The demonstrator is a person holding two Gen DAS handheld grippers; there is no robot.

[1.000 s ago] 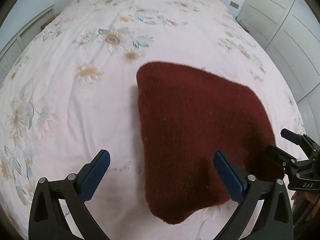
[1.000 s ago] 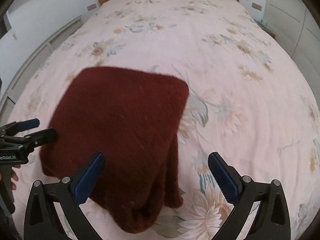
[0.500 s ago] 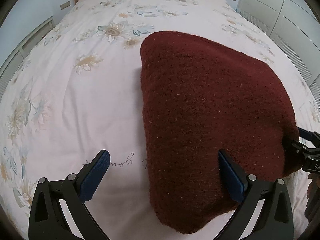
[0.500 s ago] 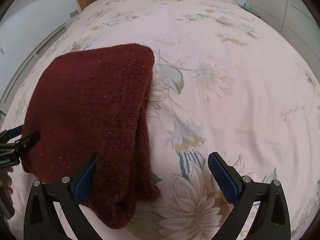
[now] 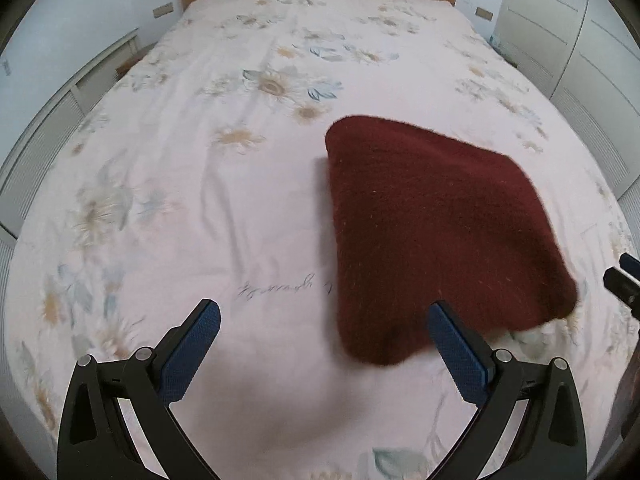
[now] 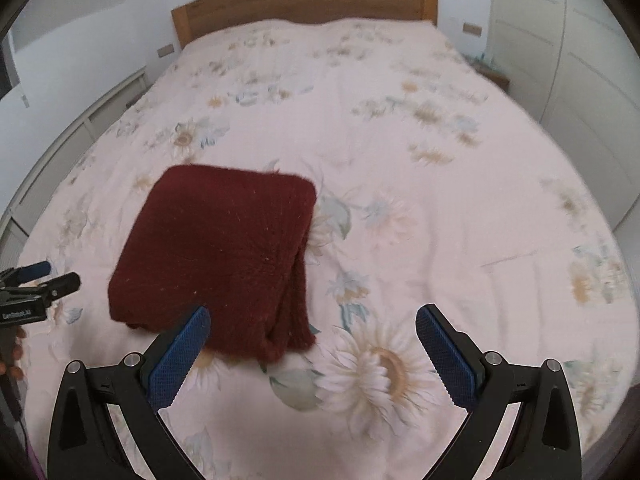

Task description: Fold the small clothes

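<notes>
A dark red knitted garment (image 5: pixel 432 232) lies folded into a thick square on the bed; it also shows in the right wrist view (image 6: pixel 224 252). My left gripper (image 5: pixel 324 344) is open and empty, held above the bed, with the garment ahead and to its right. My right gripper (image 6: pixel 312 352) is open and empty, with the garment ahead and to its left. The right gripper's tip shows at the right edge of the left wrist view (image 5: pixel 624 280). The left gripper shows at the left edge of the right wrist view (image 6: pixel 36 284).
The bed has a pale pink floral cover (image 5: pixel 224 184) and a wooden headboard (image 6: pixel 304 4). White cupboard doors (image 5: pixel 580 32) stand to the right, a white wall and low unit (image 5: pixel 60 92) to the left.
Both grippers have pulled back and up from the garment. It looks smaller and farther off now, and lies flat on the bed with neither gripper touching it.
</notes>
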